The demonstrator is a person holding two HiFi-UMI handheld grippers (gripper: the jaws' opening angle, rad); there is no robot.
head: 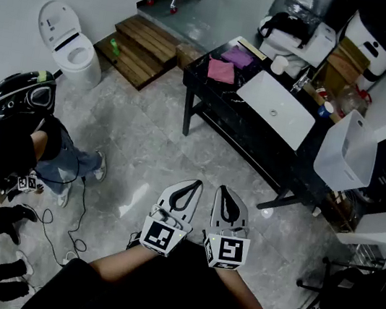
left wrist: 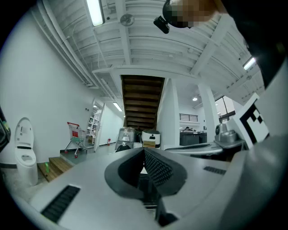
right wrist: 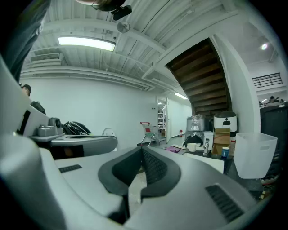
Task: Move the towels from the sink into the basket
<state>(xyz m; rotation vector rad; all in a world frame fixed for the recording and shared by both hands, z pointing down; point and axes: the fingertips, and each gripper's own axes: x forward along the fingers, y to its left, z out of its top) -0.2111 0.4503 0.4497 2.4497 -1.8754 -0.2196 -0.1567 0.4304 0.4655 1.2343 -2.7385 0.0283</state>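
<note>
A pink towel (head: 221,70) and a purple towel (head: 237,56) lie on the black table (head: 210,98), just left of the white sink (head: 276,107). The sink basin shows nothing in it. A white basket (head: 347,150) stands at the table's right end. My left gripper (head: 189,186) and right gripper (head: 225,192) are held side by side over the floor, well short of the table, both shut and empty. In the left gripper view the left gripper (left wrist: 144,151) has its jaws together. The right gripper (right wrist: 142,149) looks toward the basket (right wrist: 254,155) and the towels (right wrist: 173,148).
A toilet (head: 70,45) and wooden steps (head: 143,48) stand at the back left. A person (head: 12,142) crouches at the left with cables on the floor. Boxes and appliances (head: 343,43) crowd the table's far side. A black chair (head: 353,294) is at the lower right.
</note>
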